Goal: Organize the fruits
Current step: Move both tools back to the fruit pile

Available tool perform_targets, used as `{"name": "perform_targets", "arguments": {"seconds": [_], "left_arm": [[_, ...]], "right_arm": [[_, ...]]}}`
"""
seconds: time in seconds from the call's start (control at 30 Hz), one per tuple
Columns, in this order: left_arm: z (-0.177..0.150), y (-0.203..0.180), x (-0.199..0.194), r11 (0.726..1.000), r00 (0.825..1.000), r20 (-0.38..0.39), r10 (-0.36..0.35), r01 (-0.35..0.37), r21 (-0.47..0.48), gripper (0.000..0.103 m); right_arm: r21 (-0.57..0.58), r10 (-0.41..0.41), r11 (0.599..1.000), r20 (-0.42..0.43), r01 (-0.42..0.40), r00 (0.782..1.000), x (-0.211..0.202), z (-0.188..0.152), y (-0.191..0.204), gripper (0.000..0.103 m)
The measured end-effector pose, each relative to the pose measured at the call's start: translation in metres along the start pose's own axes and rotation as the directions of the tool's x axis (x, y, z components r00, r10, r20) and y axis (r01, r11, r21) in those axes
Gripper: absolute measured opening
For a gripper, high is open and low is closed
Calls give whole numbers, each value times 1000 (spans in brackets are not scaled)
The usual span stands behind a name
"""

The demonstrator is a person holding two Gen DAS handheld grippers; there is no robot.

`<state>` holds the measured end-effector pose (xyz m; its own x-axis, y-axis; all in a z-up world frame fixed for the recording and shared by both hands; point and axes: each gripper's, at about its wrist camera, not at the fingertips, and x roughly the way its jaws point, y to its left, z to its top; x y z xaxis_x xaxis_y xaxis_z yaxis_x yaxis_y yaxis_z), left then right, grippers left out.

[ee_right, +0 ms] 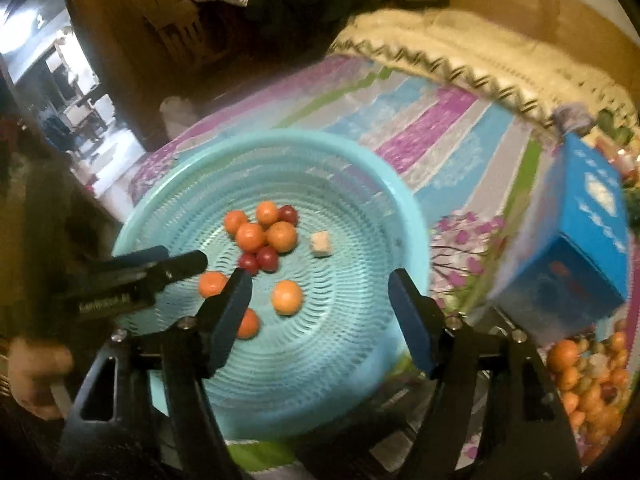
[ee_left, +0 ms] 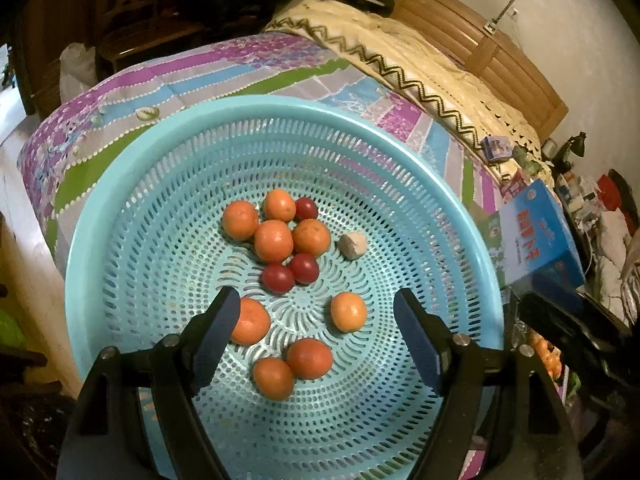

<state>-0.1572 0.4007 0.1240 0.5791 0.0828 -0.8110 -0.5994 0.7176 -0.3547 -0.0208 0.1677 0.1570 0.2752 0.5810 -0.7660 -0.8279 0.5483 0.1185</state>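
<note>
Oranges (ee_left: 273, 240) and small red fruits (ee_left: 304, 268) lie loose in the turquoise basket (ee_left: 160, 184) just ahead of my left gripper (ee_left: 316, 312) and right gripper (ee_right: 320, 292) (both spread, holding nothing). Only the right view shows a blurred fruit pile (ee_right: 592, 384), cut off at the edge.

Home bedroom — quilted bed (ee_left: 248, 68), headboard (ee_left: 500, 52)

A striped bedspread (ee_left: 280, 76) covers the bed, a cream blanket (ee_left: 420, 64) and blue box (ee_left: 536, 236) beside it
</note>
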Motion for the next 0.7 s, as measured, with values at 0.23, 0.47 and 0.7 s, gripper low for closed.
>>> {"name": "perform_targets", "arguments": {"seconds": [0.23,0.47,0.7], "left_arm": [[-8,-9,-15,998,993,96,-62,64,-18,82],[-15,-61,-46,988,972,185,-146,134,75,90],[-60,-179,-66,898,939,156,-307,232,375,92]], "right_arm": [[4,-132,991,201,134,971,-52,-37,-15,77],[112,-239,970,250,217,938,-94,-99,-63,87],[358,-356,887,125,292,926,-123,-192,-151,88]]}}
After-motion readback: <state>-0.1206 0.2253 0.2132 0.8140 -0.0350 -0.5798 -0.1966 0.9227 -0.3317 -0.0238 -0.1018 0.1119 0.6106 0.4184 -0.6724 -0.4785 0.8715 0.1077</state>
